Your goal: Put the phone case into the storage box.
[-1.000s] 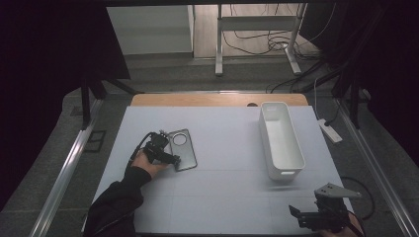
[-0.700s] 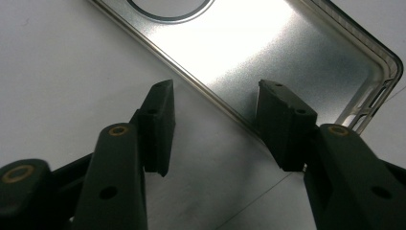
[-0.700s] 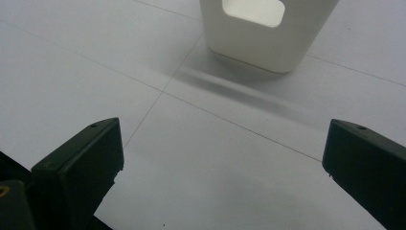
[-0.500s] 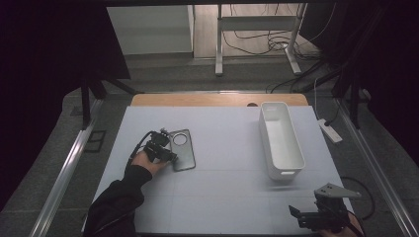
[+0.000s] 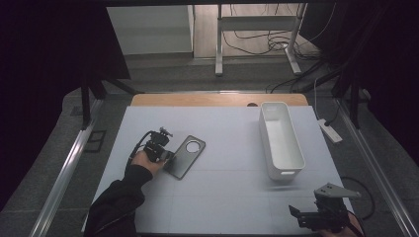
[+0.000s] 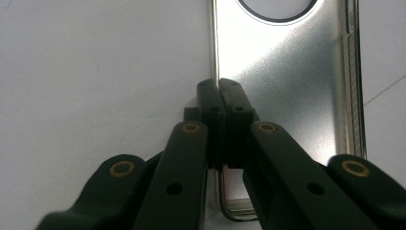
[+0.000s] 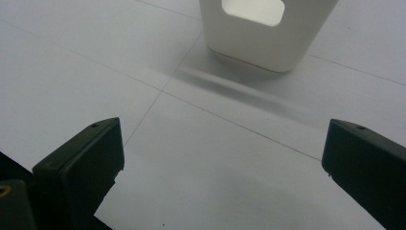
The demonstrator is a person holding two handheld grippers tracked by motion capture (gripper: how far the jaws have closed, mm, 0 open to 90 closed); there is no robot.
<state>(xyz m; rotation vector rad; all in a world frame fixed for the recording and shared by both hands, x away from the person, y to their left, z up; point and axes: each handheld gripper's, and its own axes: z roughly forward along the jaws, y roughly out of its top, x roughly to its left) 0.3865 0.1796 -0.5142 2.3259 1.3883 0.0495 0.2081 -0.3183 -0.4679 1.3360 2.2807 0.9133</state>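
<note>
A person sits at a white bench [image 5: 222, 197] with a pair of tongs in each hand. The landmark is a dark phone case [image 5: 185, 156], lying flat on the left half of the bench, its round camera hole at the far end.

The left tongs [image 5: 165, 154] are at the case's left edge, and the left gripper view shows their black jaws pressed together on that long edge [image 6: 219, 96], the thin rim pinched between them. The case has turned since a second ago: its far end now swings more to the right, away from the hand, while the tongs have kept their place on its left side. It looks as though the grip has just closed and begun to drag or pivot the case, so a lift seems the likely next step.

Well to the right of the case stands a long white bin [image 5: 280, 140], empty as far as can be seen. The right tongs [image 5: 316, 217] rest at the near right corner of the bench, jaws wide apart, facing the bin's near end [image 7: 265, 33]
</note>
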